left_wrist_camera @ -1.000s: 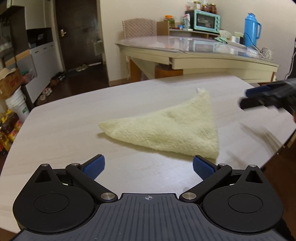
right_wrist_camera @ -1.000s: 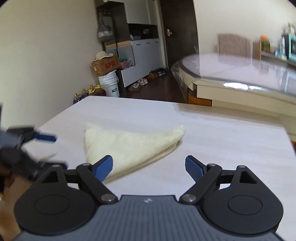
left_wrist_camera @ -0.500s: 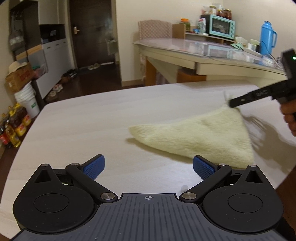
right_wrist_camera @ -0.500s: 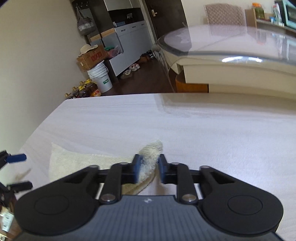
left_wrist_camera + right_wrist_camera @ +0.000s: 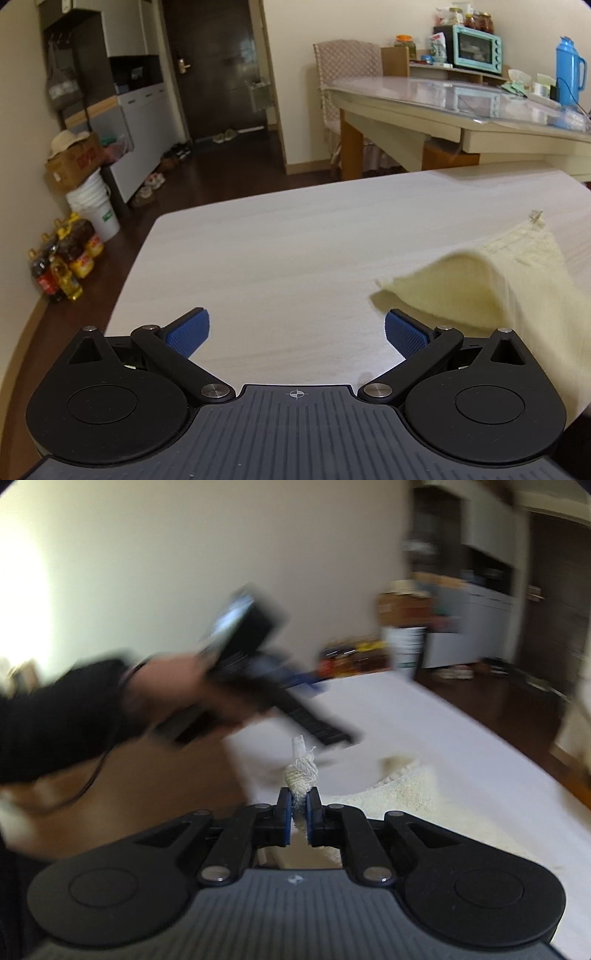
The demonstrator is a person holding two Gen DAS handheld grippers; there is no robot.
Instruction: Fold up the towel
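The pale yellow towel (image 5: pixel 517 280) lies on the white table (image 5: pixel 277 258) at the right of the left wrist view, one part lifted and arched over the rest. My left gripper (image 5: pixel 295 332) is open and empty, over bare table to the left of the towel. My right gripper (image 5: pixel 299 808) is shut on a corner of the towel (image 5: pixel 300 775) and holds it up; the rest of the towel (image 5: pixel 406 794) trails to the right. The left gripper (image 5: pixel 303 683) shows blurred in the right wrist view, held in a hand.
A glass-topped dining table (image 5: pixel 461 99) with a teal oven (image 5: pixel 469 50) and blue flask (image 5: pixel 570 70) stands behind. Oil bottles (image 5: pixel 62 262), a white bucket (image 5: pixel 96 210) and boxes sit on the floor at the left. The table's left edge (image 5: pixel 129 280) is close.
My right gripper closed on a towel corner and lifted it, swinging over toward the left side. The left gripper turned left, so the towel slid to the right of its view.
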